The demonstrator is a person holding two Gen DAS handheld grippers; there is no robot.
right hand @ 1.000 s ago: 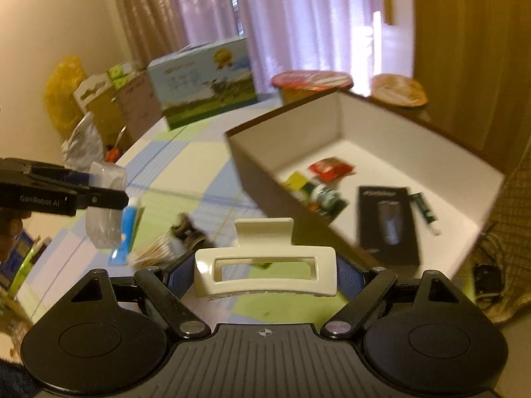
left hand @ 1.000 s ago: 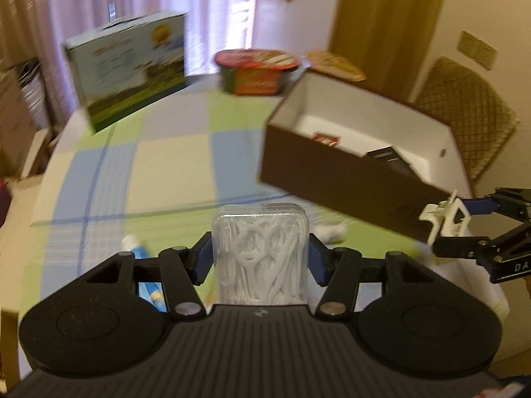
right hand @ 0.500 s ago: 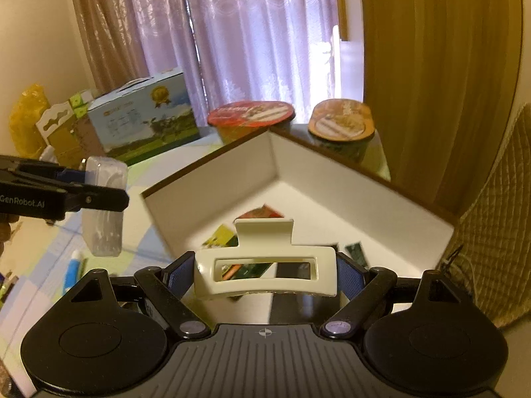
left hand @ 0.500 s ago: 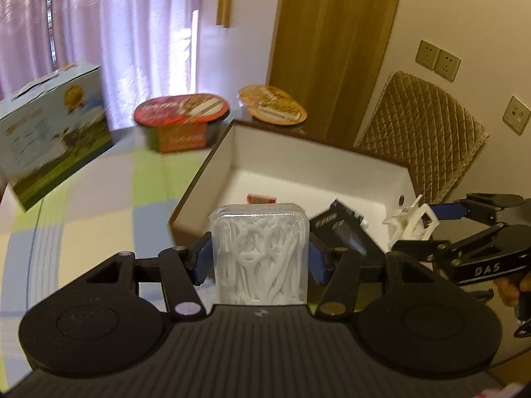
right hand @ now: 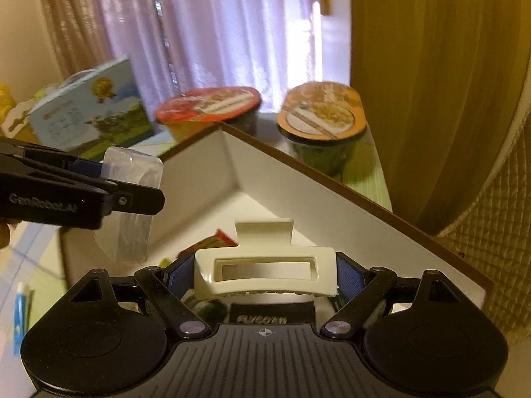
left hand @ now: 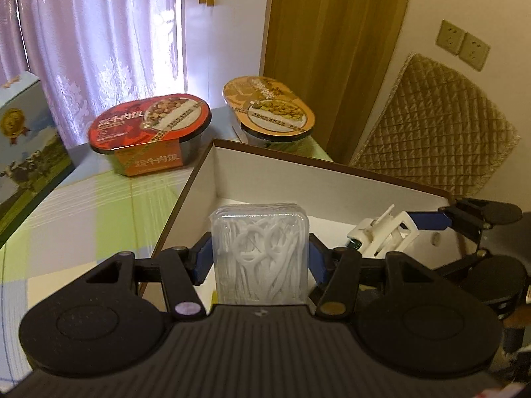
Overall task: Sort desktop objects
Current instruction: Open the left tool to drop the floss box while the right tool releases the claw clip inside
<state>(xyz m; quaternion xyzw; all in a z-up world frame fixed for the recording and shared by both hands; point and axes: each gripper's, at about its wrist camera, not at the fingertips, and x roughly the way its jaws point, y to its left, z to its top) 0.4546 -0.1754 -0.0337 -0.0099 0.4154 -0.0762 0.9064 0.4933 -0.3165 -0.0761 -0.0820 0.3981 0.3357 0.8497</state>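
Observation:
My left gripper is shut on a clear plastic box of white floss picks, held over the near-left corner of an open brown box with a white inside. My right gripper is shut on a cream hair claw clip, held lengthwise over the same box. From the left wrist view the clip and right gripper hang at the right. From the right wrist view the floss box and the left gripper show at the left. Small packets lie inside the box.
Two sealed meal bowls stand behind the box, one red, one orange. A blue-green carton stands at the far left on the checked tablecloth. A quilted chair back rises at the right. A blue tube lies on the table.
Both grippers have travelled with their loads from the open tabletop to above the brown box. The box and the bowls now loom larger and nearer in both views.

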